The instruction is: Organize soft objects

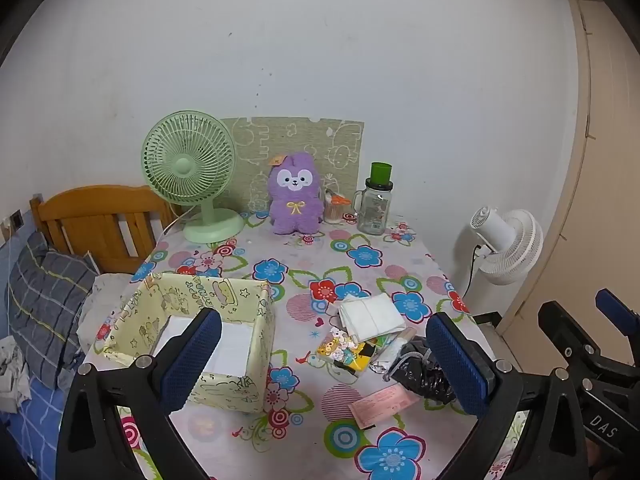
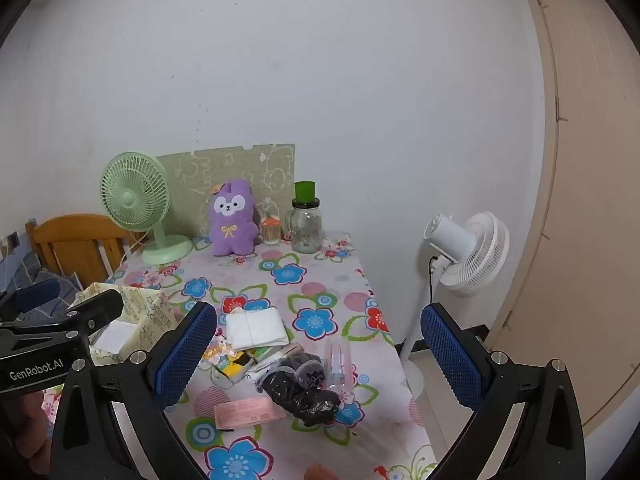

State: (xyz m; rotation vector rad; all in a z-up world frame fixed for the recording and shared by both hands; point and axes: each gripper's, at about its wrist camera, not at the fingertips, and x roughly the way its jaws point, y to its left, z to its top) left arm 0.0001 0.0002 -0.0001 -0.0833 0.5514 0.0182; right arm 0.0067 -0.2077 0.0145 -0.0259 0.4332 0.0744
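Blue-padded, both my left gripper and right gripper tilt downward with jaws wide apart, empty, above the flower-print tablecloth. Folded white cloth and crumpled black fabric lie near its right edge. Only the left view shows the pale yellow fabric box whole, by the left edge.

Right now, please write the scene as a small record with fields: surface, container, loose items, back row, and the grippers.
surface: table with flowered cloth
container: yellow patterned box, open top, left side of table
loose items: white folded cloth, black bag, pink slip, in a pile right of box
back row: green fan, purple plush, glass jar
left gripper: open, empty
right gripper: open, empty
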